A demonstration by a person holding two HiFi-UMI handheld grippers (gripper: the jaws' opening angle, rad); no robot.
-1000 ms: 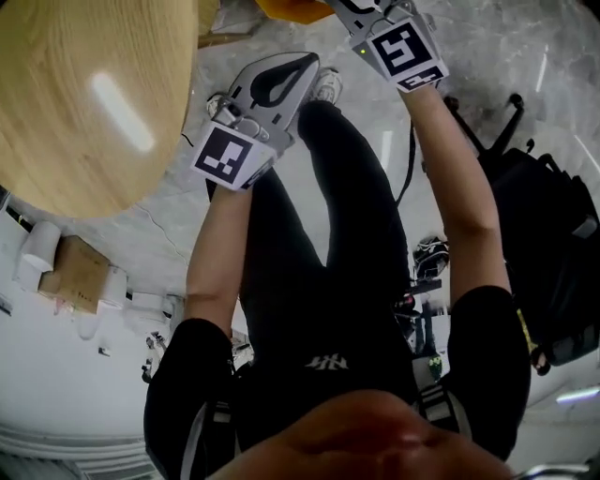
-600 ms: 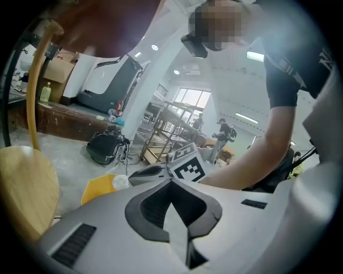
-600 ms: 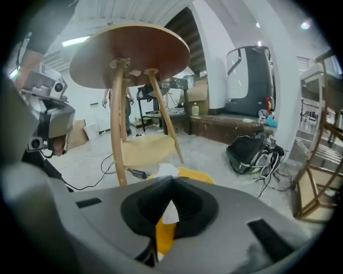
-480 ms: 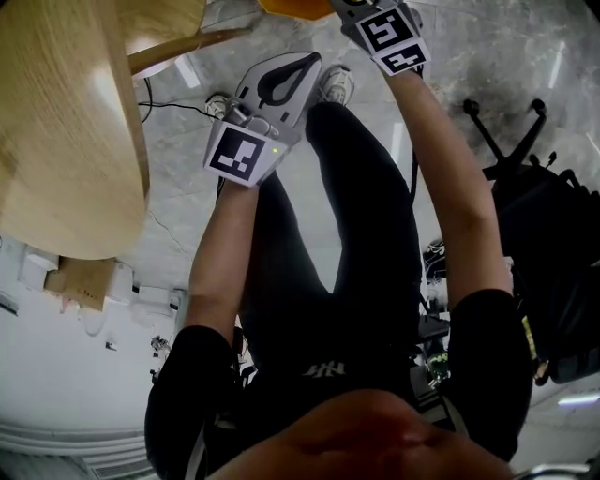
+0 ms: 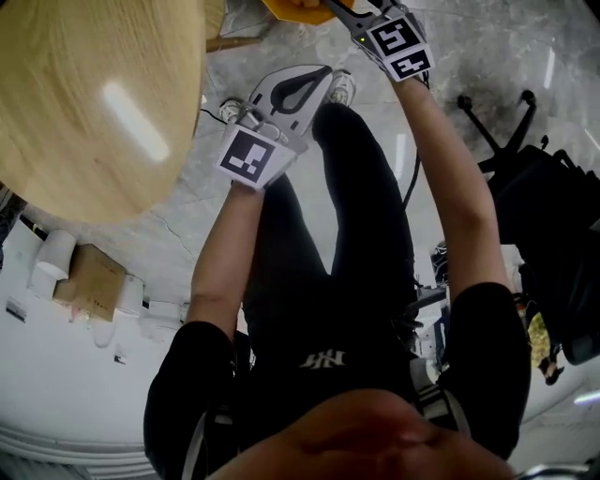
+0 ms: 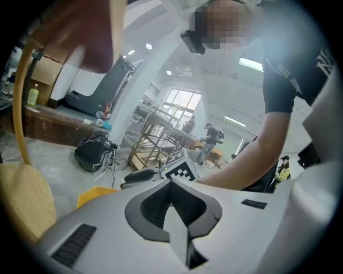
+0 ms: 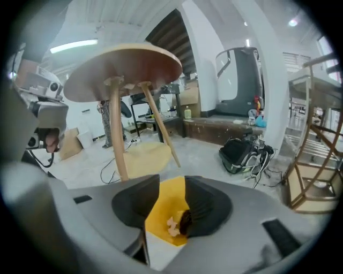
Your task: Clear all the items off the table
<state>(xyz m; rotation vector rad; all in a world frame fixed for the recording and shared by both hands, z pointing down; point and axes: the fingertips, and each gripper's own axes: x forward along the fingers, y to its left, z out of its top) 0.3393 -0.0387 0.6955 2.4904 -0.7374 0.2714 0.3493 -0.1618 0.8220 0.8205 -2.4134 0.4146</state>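
Scraps lie in the yellow bin straight below the right tongs, whose jaws have just been opening with nothing pinched, while the left tongs, shut and empty, hang farther back.

Both arms are stretching forward, the left gripper hanging shut beside the yellow bin, the right gripper hovering over it, jaws just opening, a scrap seemingly loose between them.
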